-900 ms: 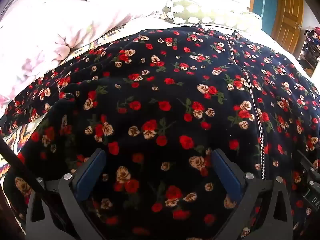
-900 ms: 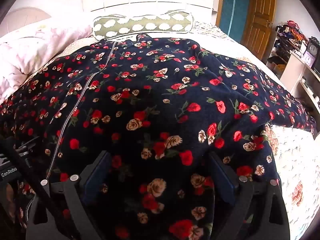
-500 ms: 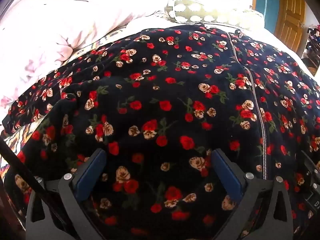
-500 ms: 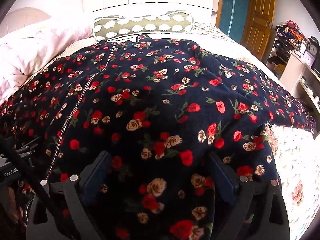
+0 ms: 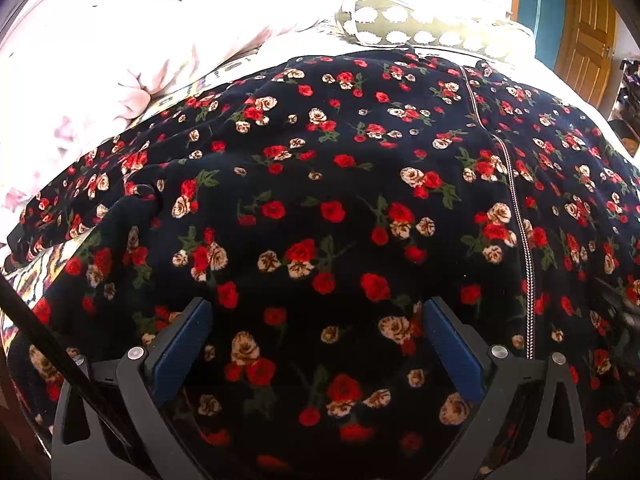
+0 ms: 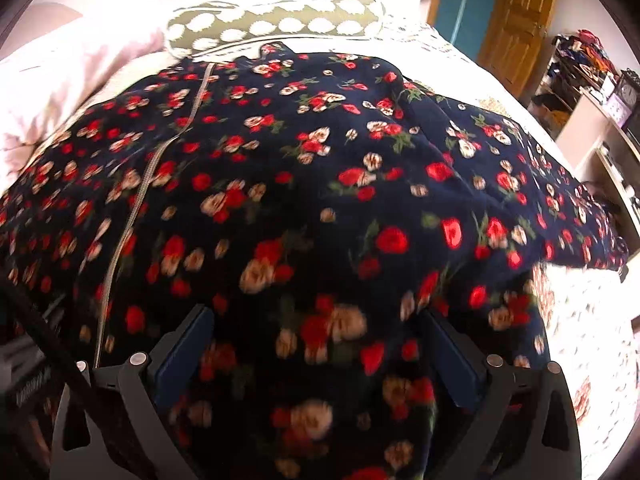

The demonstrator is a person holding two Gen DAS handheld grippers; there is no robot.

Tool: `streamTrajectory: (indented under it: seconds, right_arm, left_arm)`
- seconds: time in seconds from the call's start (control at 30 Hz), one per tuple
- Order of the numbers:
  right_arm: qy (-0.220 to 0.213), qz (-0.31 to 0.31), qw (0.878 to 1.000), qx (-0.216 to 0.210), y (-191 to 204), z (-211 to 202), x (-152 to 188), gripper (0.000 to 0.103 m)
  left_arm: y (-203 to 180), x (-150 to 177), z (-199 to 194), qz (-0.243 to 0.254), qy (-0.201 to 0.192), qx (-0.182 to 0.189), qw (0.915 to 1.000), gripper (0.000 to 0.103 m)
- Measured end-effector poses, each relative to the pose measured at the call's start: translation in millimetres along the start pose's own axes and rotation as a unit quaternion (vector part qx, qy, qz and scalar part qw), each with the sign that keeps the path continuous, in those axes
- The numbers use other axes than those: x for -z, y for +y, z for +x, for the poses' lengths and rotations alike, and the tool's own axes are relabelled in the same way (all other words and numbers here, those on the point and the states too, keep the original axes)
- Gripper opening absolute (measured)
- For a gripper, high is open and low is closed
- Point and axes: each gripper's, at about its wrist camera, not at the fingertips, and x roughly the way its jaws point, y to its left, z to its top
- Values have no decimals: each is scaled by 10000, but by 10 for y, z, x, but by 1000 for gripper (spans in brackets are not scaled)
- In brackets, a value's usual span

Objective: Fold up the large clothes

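Note:
A large dark navy garment [image 5: 340, 184] printed with red and cream roses lies spread flat on the bed, and a silver zipper [image 5: 508, 168] runs down its middle. My left gripper [image 5: 316, 308] hovers open over its lower left half, with only flat fabric between the blue pads. In the right wrist view the same garment [image 6: 320, 168] fills the frame, with the zipper [image 6: 148, 176] on the left and a sleeve reaching right. My right gripper [image 6: 314, 316] is open above the lower right half and grips nothing. That view is motion-blurred.
A green pillow with white leaf shapes [image 6: 276, 24] lies at the head of the bed, and a pink duvet [image 5: 100, 80] is bunched at the left. Patterned bedsheet [image 6: 592, 320] shows to the right. A wooden door [image 6: 516, 12] and cluttered shelves [image 6: 600, 120] stand beyond.
The right wrist view has gone blurry and tipped down a little toward the fabric. The left view has drifted only slightly. Both grippers stay open, and the garment lies as before.

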Motion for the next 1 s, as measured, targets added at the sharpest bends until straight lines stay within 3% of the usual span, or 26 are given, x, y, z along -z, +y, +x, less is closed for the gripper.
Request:
streamTrajectory:
  seconds: [0.17, 0.3, 1.0]
  right_arm:
    - [-128, 121, 9994, 289, 144, 102, -52, 103]
    - [-321, 226, 9992, -80, 73, 119, -3, 103]
    - [-345, 160, 9993, -9, 116, 140, -29, 103]
  left_arm:
    - [7, -8, 12, -11, 10, 15, 10000, 103]
    - [-14, -15, 14, -13, 18, 2, 10000, 103]
    - [-16, -16, 30, -125, 10, 144, 9998, 103]
